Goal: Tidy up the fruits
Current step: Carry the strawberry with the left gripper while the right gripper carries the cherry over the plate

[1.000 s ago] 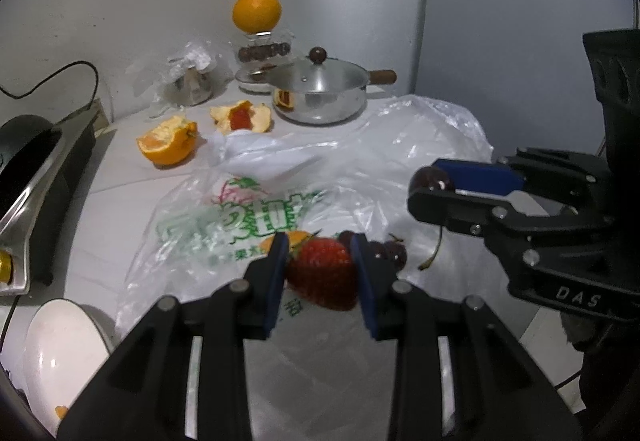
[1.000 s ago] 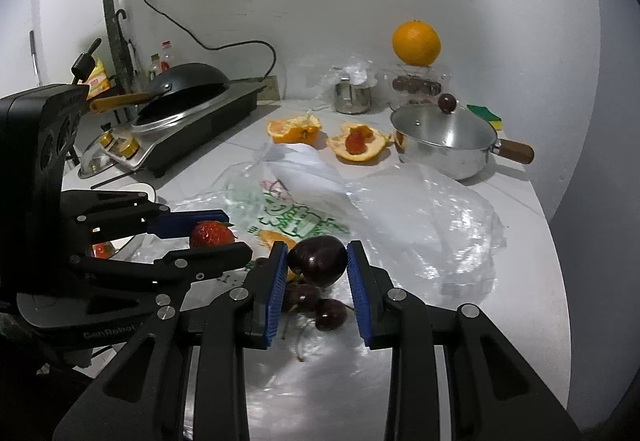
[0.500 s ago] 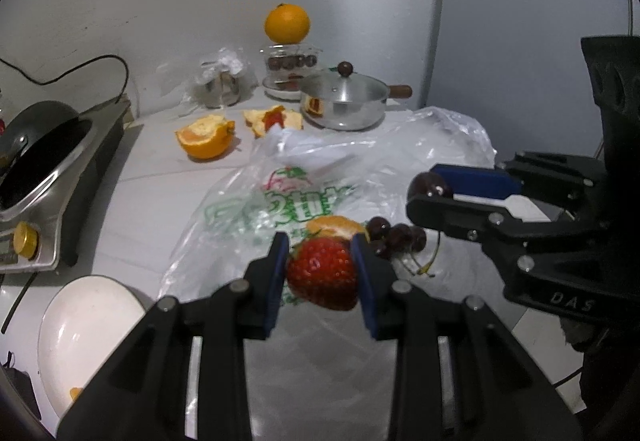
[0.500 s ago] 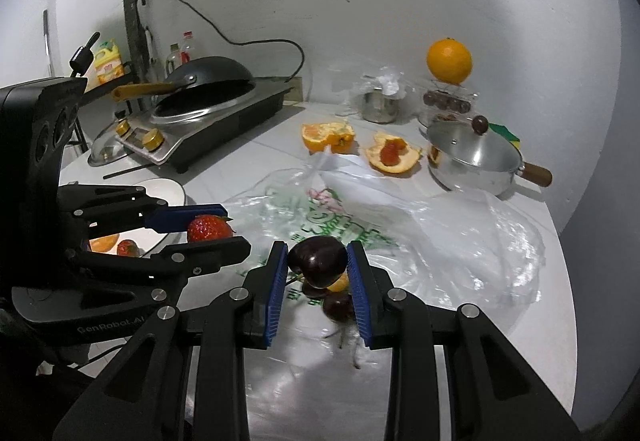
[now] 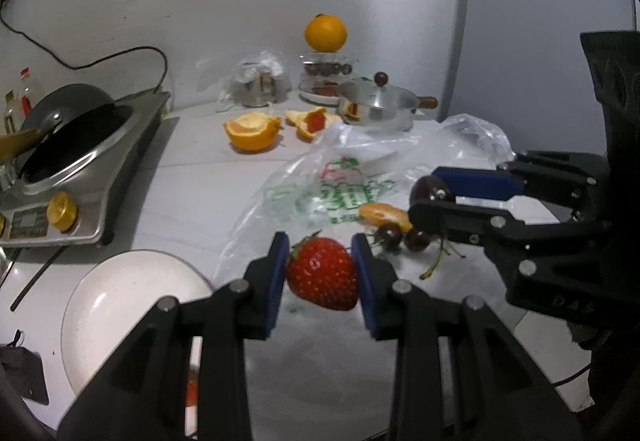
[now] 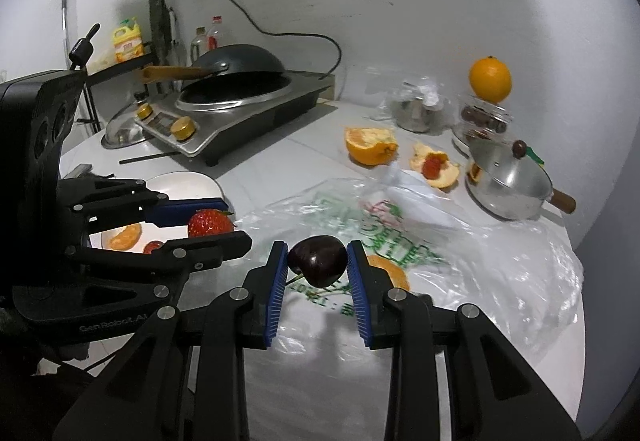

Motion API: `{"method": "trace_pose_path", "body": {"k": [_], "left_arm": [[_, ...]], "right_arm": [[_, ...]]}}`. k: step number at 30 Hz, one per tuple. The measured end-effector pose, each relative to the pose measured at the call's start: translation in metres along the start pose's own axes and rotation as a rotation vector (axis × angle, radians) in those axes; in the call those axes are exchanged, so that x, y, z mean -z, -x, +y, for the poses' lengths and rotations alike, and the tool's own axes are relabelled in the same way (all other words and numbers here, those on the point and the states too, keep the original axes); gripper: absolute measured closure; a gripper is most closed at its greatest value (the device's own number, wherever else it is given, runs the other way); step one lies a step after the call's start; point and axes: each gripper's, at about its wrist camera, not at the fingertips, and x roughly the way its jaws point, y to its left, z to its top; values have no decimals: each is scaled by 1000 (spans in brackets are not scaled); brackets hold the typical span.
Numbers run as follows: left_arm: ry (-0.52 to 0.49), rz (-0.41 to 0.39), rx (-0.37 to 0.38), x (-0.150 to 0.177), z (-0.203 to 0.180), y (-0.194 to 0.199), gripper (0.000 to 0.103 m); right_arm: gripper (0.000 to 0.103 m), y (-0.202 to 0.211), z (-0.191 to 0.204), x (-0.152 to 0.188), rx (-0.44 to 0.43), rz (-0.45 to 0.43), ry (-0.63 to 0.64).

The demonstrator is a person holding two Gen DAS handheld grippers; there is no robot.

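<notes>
My left gripper (image 5: pixel 320 271) is shut on a red strawberry (image 5: pixel 322 273) and holds it above the counter, just right of a white plate (image 5: pixel 120 293). My right gripper (image 6: pixel 317 267) is shut on a dark cherry (image 6: pixel 318 266) held over a clear plastic bag (image 6: pixel 460 253). In the right wrist view the left gripper (image 6: pixel 200 221) with the strawberry (image 6: pixel 210 223) hovers over the plate (image 6: pixel 176 181), which holds an orange slice (image 6: pixel 125 236) and a small strawberry. Two cherries (image 5: pixel 404 237) and an orange piece (image 5: pixel 384 215) lie on the bag (image 5: pixel 340 181).
An induction stove with a black wok (image 6: pixel 240 81) stands at the back left. A cut orange half (image 5: pixel 252 129), a peel with a strawberry (image 5: pixel 312 123), a lidded steel pot (image 5: pixel 380 107) and a whole orange on a jar (image 5: pixel 325 33) stand at the back.
Both grippers have moved back and to the left with their fruit. The plate and the stove have come further into view.
</notes>
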Motion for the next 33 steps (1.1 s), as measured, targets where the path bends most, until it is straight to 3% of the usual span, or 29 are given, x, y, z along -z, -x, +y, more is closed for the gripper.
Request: {"method": "trace_pose_path", "body": {"k": [33], "left_arm": [[152,-9,-141,52,116,36,70]], "right_arm": [[71,-59,108,-39,-118,56,174]]}}
